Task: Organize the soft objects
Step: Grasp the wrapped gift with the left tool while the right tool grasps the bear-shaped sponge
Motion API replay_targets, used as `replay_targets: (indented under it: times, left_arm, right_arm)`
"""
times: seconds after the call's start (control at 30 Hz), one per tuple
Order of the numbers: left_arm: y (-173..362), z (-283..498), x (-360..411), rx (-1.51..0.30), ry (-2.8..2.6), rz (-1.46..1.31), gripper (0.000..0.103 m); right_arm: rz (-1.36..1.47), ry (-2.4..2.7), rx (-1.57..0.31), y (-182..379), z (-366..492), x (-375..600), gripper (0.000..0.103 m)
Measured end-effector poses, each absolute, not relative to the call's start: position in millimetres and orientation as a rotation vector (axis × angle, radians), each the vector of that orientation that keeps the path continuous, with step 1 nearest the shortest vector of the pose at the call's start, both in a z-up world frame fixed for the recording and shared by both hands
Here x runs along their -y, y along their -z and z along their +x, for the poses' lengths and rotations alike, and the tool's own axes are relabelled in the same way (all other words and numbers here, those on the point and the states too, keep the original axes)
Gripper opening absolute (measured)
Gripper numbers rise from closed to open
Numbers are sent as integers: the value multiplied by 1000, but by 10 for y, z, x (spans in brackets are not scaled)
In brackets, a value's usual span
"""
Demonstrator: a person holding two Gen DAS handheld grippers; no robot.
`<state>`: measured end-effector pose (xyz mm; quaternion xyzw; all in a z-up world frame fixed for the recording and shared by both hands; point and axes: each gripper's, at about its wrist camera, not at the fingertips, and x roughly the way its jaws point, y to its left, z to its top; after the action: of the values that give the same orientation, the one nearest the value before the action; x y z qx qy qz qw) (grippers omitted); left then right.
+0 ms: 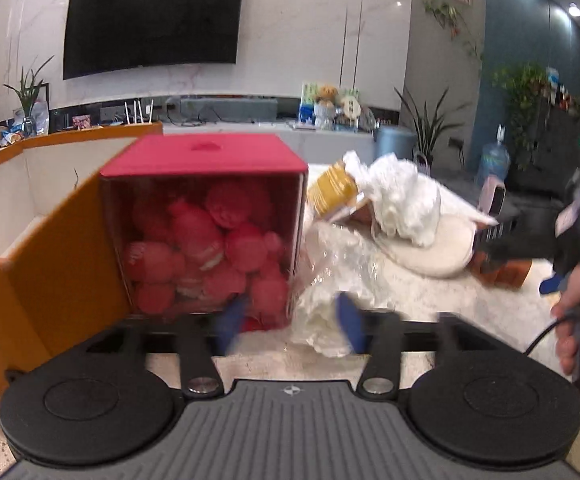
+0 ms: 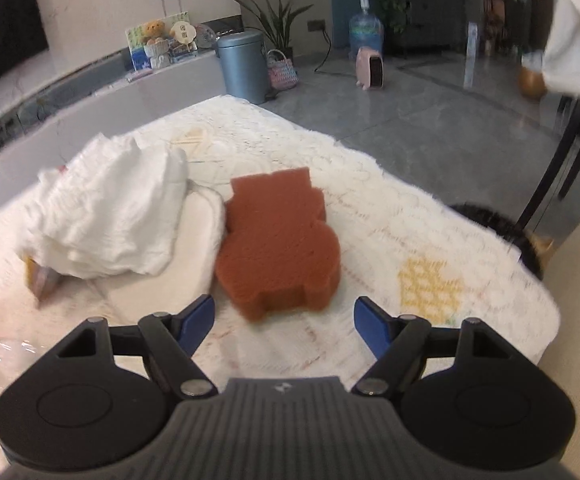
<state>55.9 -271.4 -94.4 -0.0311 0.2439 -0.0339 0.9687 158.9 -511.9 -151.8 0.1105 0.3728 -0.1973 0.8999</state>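
Brown sponge [image 2: 278, 240]: lies flat on the white lace cloth [image 2: 430, 216] at the centre of the right wrist frame, its left edge touching a pale flat pad [image 2: 194, 240].
White towel [image 2: 110, 216]: crumpled in a heap at the left of that frame, draped over the pad's upper left part; in the left wrist frame it sits right of centre.
Yellow roll [image 1: 332, 194]: tilted, at centre right of the left wrist frame, between the towel and the box.
Red box [image 1: 206, 216]: at the centre of the left wrist frame, clear front, full of red soft balls [image 1: 194, 240], red lid on top.
Plastic wrap [image 1: 330, 280]: crinkled and clear, just right of the box, low in the frame.
Left gripper [image 1: 290, 320]: jaws apart, nothing between the blue fingers [image 1: 350, 320]; blurred, in front of the box's lower right corner.
Right gripper [image 2: 284, 320]: jaws spread wide and empty, the near edge of the sponge just above the gap.
Person's hand [image 1: 574, 300]: at the right edge of the left wrist frame, holding the other gripper's handle.
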Motion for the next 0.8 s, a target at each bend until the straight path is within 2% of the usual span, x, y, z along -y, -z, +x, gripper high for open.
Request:
replay_targets:
  times: [0.23,0.53,0.6,0.63,0.7,0.8]
  left_arm:
    - [874,696,2837,-523,192,-50,75]
    - [946,909,3101,-550,79,17,76]
    - [993,938,3114,-567,78,31,76]
    - [1008,958,3118,-580,87,32,76]
    - [1030,948,3111,-581,102,32,57]
    - [1082,883,3126,-576,95,104,20]
  right_arm:
    - [212,400,-783,1654,1706,5109,76]
    - [185,402,-755,1707,1767,5069,76]
    - [183,392,-765,1678,1763,5052,67]
    - [192,388,-770,1656,1754,5055,67]
    - [253,374,-779,1620,1722,5109,65]
    - [323,363,-782,1576,1670,5178,64]
